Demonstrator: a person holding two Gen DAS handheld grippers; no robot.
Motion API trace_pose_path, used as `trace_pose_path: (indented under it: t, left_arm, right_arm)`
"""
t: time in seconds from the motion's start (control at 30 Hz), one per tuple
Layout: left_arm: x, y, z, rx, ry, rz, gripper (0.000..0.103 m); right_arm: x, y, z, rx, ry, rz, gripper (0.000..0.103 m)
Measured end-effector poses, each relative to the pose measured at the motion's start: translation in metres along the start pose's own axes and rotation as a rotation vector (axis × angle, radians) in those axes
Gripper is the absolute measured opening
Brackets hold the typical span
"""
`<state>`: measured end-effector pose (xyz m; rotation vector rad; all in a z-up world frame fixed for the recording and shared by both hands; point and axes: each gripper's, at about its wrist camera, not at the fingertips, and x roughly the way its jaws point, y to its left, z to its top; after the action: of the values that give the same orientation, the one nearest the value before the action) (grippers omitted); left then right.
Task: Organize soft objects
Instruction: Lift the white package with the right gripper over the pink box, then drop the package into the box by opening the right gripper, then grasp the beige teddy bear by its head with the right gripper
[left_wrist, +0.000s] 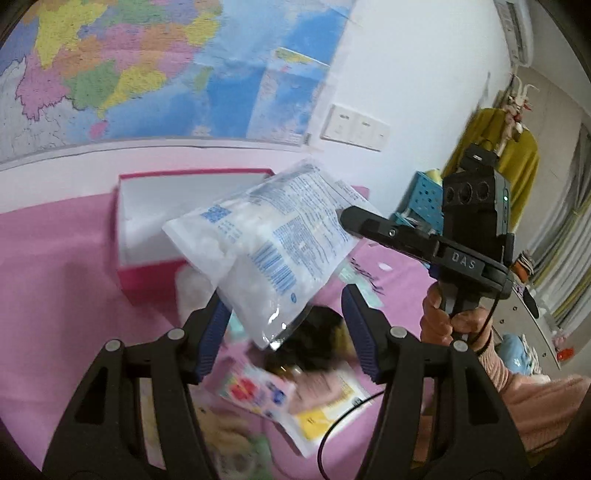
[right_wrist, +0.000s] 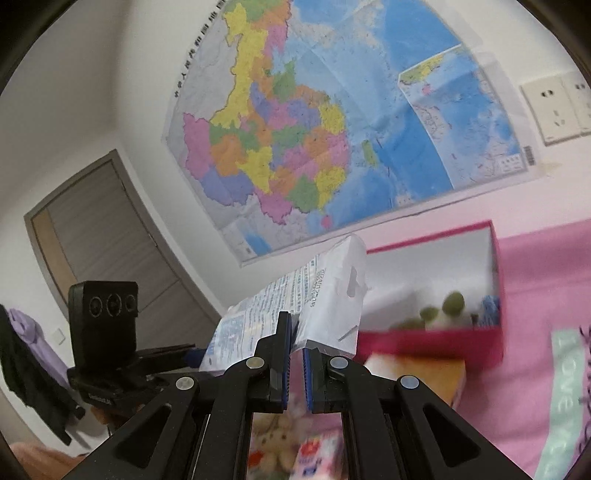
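White plastic bag of cotton-like filling (left_wrist: 266, 247), printed in blue, held in the air above the pink-covered desk (left_wrist: 55, 280) and just near of the open pink box (left_wrist: 147, 266). Right gripper (right_wrist: 294, 343) is clenched on the bag's upper edge. Left gripper (left_wrist: 284, 332) is released, its jaws apart below the bag's lower corner; contact cannot be told. A wall map (right_wrist: 314, 129) hangs behind.

White plastic bag (left_wrist: 266, 243) aloft, top edge pinched by right gripper (left_wrist: 345, 218), lower corner between left gripper (left_wrist: 284, 328) fingers (blue pads), pink box (left_wrist: 147, 275) behind
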<state>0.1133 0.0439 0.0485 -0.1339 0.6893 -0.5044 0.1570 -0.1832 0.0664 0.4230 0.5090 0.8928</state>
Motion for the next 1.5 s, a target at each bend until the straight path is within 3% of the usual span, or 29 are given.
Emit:
trace_pose_path:
  t: [0.3,0.57,0.73,0.83,1.03,1.23,1.5]
  left_arm:
    - [0.039,0.058,0.042,-0.052,0.051,0.084,0.062]
    - [0.086,0.105,0.050,-0.124,0.148,0.153,0.062]
    - [0.107,0.126,0.051,-0.160,0.182,0.211,0.061]
    - [0.106,0.124,0.052,-0.153,0.174,0.227,0.060]
    - [0.086,0.115,0.051,-0.118,0.114,0.289,0.060]
    - [0.050,0.106,0.034,-0.131,0.058,0.254,0.060]
    - [0.016,0.087,-0.018,-0.126,0.053,0.228,0.060]
  right_arm:
    - [0.074,-0.029,0.024,0.019,0.077,-0.051,0.005]
    - [0.136,-0.063,0.016,0.070,0.203,-0.126,0.008]
    - [0.160,-0.075,0.005,0.087,0.332,-0.186,0.024]
    - [0.154,-0.070,0.002,0.043,0.343,-0.212,0.027]
    - [0.117,-0.058,0.000,0.003,0.317,-0.177,0.027]
    - [0.070,-0.037,-0.009,-0.023,0.277,-0.120,0.028]
    - [0.050,0.011,-0.050,-0.115,0.351,-0.009,0.031]
